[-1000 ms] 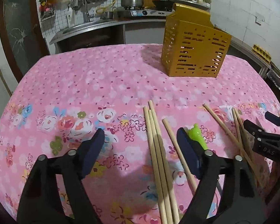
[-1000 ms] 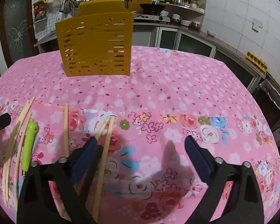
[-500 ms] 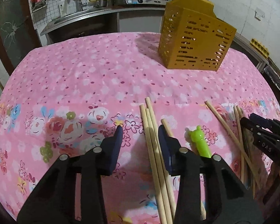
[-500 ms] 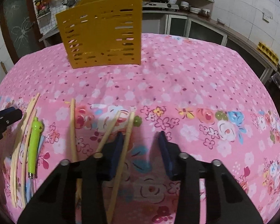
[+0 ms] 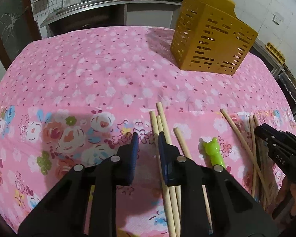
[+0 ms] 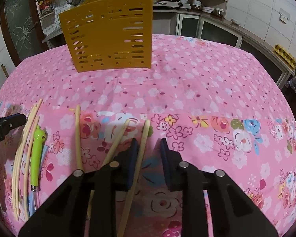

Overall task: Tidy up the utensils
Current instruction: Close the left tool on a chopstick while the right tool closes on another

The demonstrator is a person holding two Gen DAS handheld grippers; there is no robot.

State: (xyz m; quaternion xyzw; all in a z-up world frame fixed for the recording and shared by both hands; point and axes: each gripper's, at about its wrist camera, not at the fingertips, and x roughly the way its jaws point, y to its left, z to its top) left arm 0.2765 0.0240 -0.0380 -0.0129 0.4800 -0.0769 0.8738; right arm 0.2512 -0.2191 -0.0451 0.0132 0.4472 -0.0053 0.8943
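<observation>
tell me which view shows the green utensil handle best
The right wrist view: the green handle lies in full, down to its metal collar. In the left wrist view only its animal-shaped top shows; the left gripper hides the rest.

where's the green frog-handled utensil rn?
The green frog-handled utensil lies flat on the pink tablecloth, between the two chopstick groups; in the right wrist view it sits at far left, beside pale chopsticks.
</observation>
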